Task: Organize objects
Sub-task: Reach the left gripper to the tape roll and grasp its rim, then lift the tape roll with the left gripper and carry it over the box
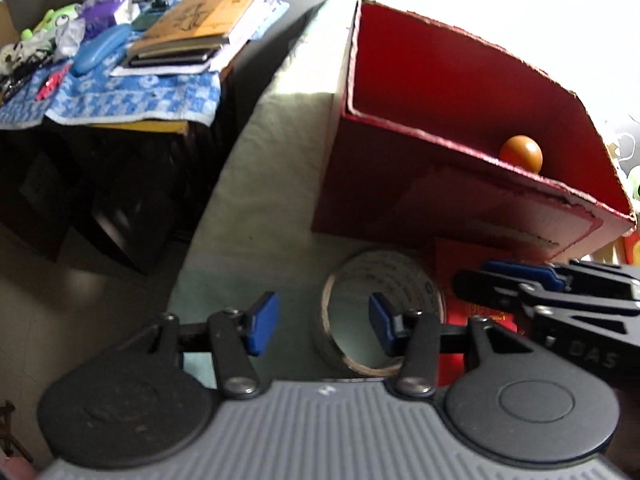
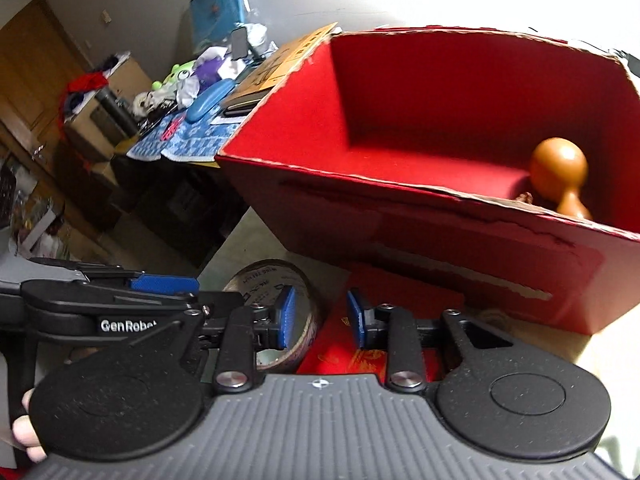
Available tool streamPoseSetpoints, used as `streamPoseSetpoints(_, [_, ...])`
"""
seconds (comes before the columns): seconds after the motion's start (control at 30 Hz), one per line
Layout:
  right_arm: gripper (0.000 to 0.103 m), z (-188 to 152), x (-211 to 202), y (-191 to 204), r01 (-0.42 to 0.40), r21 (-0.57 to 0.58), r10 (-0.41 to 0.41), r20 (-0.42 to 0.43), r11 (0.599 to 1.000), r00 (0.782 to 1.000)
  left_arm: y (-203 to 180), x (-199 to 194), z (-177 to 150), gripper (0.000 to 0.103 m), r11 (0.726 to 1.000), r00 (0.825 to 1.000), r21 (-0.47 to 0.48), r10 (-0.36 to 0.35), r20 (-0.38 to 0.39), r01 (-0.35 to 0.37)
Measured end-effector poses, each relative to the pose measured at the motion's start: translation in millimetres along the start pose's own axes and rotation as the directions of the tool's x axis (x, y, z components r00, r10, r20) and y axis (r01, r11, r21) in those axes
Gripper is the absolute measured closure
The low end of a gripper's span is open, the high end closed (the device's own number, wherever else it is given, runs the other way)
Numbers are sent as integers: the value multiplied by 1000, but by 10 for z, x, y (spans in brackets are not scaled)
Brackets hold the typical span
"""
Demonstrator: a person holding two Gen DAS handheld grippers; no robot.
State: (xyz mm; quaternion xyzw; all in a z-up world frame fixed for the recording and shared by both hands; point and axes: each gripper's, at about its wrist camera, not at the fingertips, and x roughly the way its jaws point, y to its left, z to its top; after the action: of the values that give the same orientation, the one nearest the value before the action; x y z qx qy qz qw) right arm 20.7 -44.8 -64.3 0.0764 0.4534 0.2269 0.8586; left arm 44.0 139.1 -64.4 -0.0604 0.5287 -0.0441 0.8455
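A roll of clear tape [image 1: 416, 280] lies flat on the pale green tabletop [image 1: 260, 200], in front of an open red box [image 1: 440, 80]. My left gripper [image 1: 322, 324] is open and straddles the roll's left wall, with its right pad inside the ring and neither pad pressing. My right gripper [image 2: 322, 318] is open over the right wall of the tape roll [image 2: 272, 280] and the edge of a flat red packet [image 2: 400, 292]. The red box [image 2: 400, 100] holds a brown wooden gourd-shaped piece [image 2: 560, 172], whose round top [image 1: 520, 154] shows above the box's rim.
The right gripper's fingers [image 1: 516, 270] reach in from the right, close to the tape. Left of the table's edge stands a lower side table with a blue checked cloth [image 1: 132, 100], stacked books [image 1: 200, 16], a blue case and plush toys. Between them the floor is dark.
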Motion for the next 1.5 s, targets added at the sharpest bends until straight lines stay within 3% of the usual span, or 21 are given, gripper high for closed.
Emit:
streamPoseSetpoints(0.2, [74,-25,181,76,6,-48,-7,-25,999,1000,47,174,-31,58,1000,999,-24,-10,-52,9])
streamPoseSetpoints(0.33, [84,-44,253,104,-16,-67,13,-40,998,999,101,255,-51,75,999,997,-35,-6,-76,4])
streamPoseSetpoints(0.53, [93,-61,276,84,7,-56,-10,-44,998,999,109,273,-48,86,999,996,-35,-37,-78,34])
streamPoseSetpoints(0.67, [94,-72,252,58,-4,-46,2,-52,999,999,78,287,-39,94,999,997,-19,-33,-76,31])
streamPoseSetpoints(0.83, [94,-106,210,63,-15,-48,13,-43,999,999,76,253,-39,97,1000,997,-17,-26,-73,25])
streamPoseSetpoints(1.2, [94,-28,-298,207,-48,-120,58,86,992,995,-86,-441,-26,97,998,998,65,-5,63,1])
streamPoseSetpoints(1.5, [93,153,-837,171,-37,-88,58,253,995,966,-392,-972,165,97,986,975,163,-56,214,21])
